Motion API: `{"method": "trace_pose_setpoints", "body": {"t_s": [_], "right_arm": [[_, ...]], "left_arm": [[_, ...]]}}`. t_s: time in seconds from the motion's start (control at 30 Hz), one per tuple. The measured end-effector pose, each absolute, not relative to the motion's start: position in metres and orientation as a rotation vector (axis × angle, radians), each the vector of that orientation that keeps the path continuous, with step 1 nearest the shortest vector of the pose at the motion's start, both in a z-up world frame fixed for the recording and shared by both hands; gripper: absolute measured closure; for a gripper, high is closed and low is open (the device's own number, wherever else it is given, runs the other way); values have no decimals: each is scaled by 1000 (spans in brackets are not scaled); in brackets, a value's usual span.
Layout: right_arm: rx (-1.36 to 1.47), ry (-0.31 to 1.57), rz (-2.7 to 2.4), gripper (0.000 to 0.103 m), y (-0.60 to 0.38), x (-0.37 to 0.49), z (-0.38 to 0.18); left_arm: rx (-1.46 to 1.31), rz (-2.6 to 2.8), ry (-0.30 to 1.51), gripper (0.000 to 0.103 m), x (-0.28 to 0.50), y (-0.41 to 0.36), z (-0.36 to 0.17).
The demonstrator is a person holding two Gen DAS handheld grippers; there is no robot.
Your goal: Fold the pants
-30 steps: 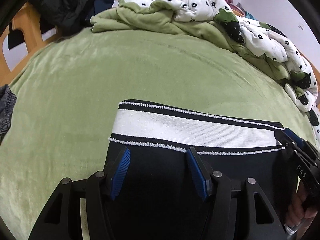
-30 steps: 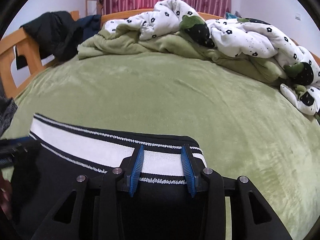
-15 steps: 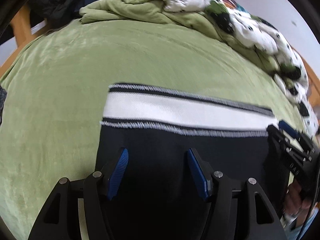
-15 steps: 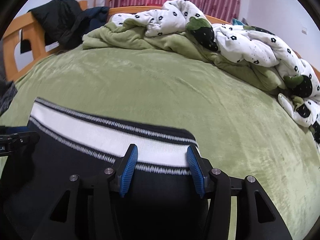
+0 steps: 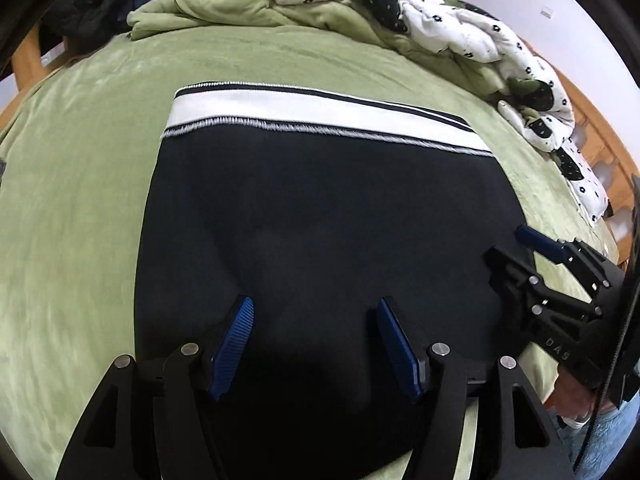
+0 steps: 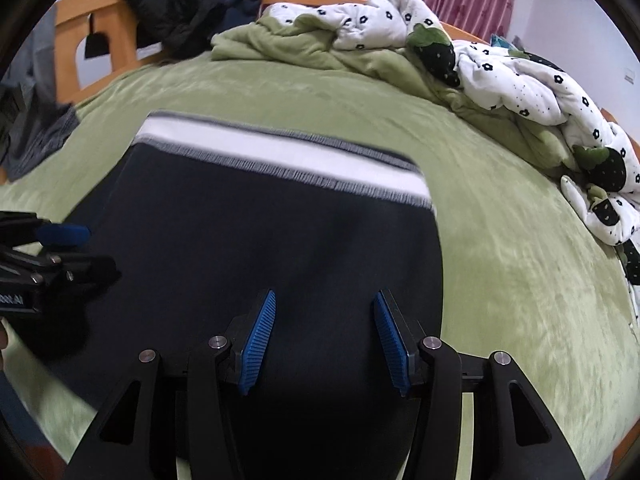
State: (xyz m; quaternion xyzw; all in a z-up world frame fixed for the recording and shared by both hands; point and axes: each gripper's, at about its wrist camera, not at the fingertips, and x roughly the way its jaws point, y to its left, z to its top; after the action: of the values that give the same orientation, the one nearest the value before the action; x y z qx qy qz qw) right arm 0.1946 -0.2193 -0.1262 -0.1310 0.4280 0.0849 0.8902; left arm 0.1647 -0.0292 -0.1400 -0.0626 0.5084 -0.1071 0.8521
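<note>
Black pants [image 5: 320, 208] lie flat on the green bed cover [image 5: 72, 208], their white waistband [image 5: 320, 114] at the far end. My left gripper [image 5: 315, 308] hovers over the near part of the dark fabric, its jaws opening with nothing pinched between the blue pads. My right gripper [image 6: 324, 298] stands open above the pants [image 6: 260, 232] near their right edge, well short of the waistband [image 6: 260, 148]. Each gripper shows in the other's view: the right gripper [image 5: 508, 245] at the pants' right edge, the left gripper [image 6: 100, 252] at their left edge.
A white flowered quilt [image 5: 480, 40] and a rumpled green blanket [image 6: 280, 40] are heaped along the far and right sides. A dark jacket [image 6: 172, 8] hangs on the wooden bed frame [image 6: 68, 40]. A grey garment [image 6: 36, 136] lies at the left edge.
Both grippers have drawn back from the waistband toward the near end of the pants. The right jaws have widened and the left slightly; much more black fabric now shows ahead.
</note>
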Motion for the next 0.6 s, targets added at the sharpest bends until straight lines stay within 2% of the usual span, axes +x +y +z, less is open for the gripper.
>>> {"method": "trace_pose_setpoints", "body": {"t_s": [0.23, 0.33, 0.6], "right_arm": [[-150, 878, 180, 52, -237, 142, -131], [-191, 892, 159, 52, -238, 127, -137], [-177, 940, 49, 50, -269, 122, -143]], "left_arm": [[37, -216, 962, 40, 99, -34, -139], [63, -206, 939, 40, 76, -27, -139], [200, -73, 937, 40, 41, -7, -149]]}}
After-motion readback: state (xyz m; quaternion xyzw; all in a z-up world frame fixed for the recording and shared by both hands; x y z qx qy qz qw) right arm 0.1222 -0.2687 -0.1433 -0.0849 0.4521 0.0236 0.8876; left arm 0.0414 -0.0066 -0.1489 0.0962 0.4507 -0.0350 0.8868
